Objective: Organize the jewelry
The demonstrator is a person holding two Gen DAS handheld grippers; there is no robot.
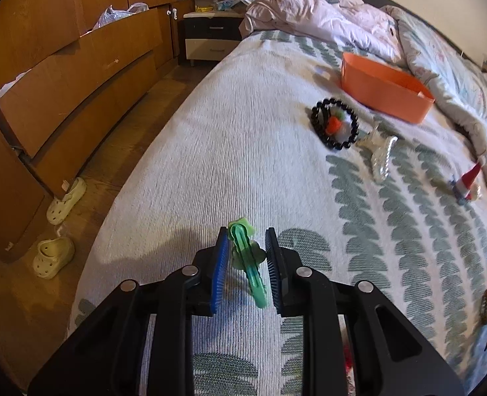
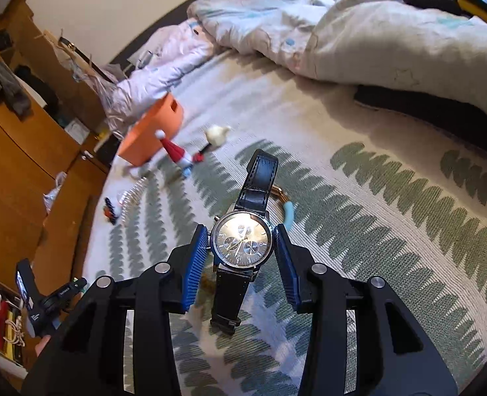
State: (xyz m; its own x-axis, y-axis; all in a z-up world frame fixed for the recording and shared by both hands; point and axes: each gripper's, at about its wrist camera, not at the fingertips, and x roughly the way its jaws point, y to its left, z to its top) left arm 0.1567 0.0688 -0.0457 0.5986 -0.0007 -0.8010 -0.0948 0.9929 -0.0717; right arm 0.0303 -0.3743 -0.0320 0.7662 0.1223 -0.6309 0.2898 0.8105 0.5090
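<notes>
My left gripper [image 1: 245, 236] holds its jaws around a green hair clip [image 1: 247, 260] over the bed cover; there are gaps beside the clip, and I cannot tell if it is gripped. My right gripper [image 2: 241, 232] is shut on the case of a black-strap wristwatch [image 2: 241, 242], lifted above the cover. An orange box [image 1: 383, 87] stands further up the bed, also in the right wrist view [image 2: 151, 132]. Near it lie a black bead bracelet [image 1: 335, 127], a clear bead bracelet [image 1: 383, 160] and a red-and-white Santa clip [image 1: 467, 180].
A crumpled duvet [image 2: 375, 33] lies along the far side of the bed. A light blue and gold bracelet [image 2: 288, 208] lies behind the watch. Wooden drawers [image 1: 62, 92] and pale clogs [image 1: 53, 257] sit left of the bed, a nightstand [image 1: 210, 36] beyond.
</notes>
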